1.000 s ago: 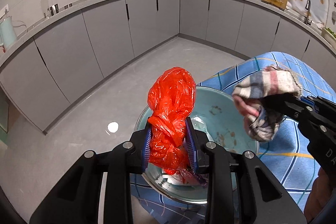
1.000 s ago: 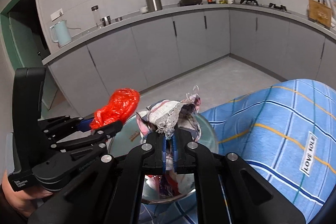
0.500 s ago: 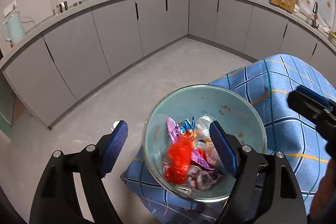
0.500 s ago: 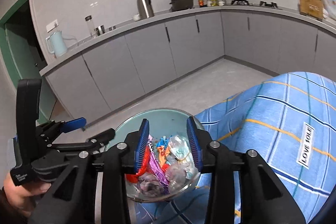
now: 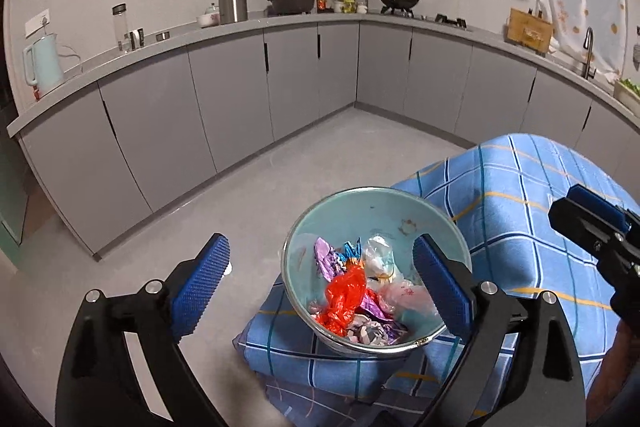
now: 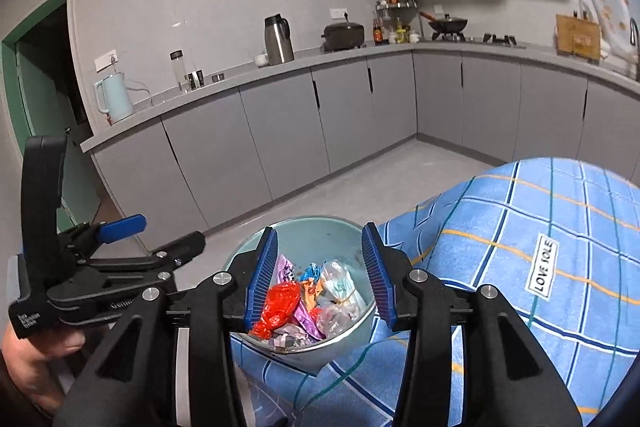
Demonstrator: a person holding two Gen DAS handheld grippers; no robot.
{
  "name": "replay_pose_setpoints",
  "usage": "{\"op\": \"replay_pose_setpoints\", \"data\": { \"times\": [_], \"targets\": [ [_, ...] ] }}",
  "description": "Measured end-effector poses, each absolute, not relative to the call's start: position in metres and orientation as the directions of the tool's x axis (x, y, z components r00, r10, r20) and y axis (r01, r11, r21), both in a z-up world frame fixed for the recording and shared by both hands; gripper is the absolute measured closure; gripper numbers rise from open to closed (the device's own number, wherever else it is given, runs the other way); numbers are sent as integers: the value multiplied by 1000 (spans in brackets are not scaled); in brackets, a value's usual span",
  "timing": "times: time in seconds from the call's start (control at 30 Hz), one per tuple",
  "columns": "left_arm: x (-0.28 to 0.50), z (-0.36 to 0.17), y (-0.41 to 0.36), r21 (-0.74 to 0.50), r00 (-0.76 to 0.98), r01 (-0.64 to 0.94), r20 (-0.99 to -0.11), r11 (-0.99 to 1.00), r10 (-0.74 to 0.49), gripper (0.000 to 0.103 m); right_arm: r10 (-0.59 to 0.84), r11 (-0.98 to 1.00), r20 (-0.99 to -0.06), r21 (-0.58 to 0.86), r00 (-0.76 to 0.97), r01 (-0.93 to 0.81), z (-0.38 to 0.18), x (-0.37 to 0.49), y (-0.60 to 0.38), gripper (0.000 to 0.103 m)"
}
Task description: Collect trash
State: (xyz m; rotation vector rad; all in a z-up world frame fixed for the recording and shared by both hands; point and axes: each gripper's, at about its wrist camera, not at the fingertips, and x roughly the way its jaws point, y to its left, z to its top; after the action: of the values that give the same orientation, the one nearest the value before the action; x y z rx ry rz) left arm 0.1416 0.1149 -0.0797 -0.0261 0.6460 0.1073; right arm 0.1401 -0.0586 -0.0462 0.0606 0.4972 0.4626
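Bowl (image 5: 432, 223) sits at the corner of the blue checked cloth (image 5: 520, 211), holding the red bag (image 5: 344, 297) w/ wrappers and what may be a crumpled rag. L gripper (image 5: 320, 283) and R gripper (image 6: 322, 275): jaws just opening, released, nothing between pads, above bowl.

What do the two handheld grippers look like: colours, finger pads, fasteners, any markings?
Both the left gripper and the right gripper are matte black, angular frames with silver round screw heads at the finger joints. Their fingers carry ribbed blue pads. Seen from the right wrist, the left unit bears small white lettering, too small to read.
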Motion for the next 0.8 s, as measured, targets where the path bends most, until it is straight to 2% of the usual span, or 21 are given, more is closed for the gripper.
{"op": "replay_pose_setpoints", "data": {
  "times": [0.37, 0.8],
  "targets": [
    [126, -58, 123, -23, 832, -120, -547, 992, 88, 10, 432, 901, -413, 161, 802, -403, -38, 124, -61, 56],
    [119, -51, 119, -19, 844, -104, -531, 994, 79, 8, 427, 904, -394, 159, 814, -397, -29, 115, -67, 53]
  ]
}}
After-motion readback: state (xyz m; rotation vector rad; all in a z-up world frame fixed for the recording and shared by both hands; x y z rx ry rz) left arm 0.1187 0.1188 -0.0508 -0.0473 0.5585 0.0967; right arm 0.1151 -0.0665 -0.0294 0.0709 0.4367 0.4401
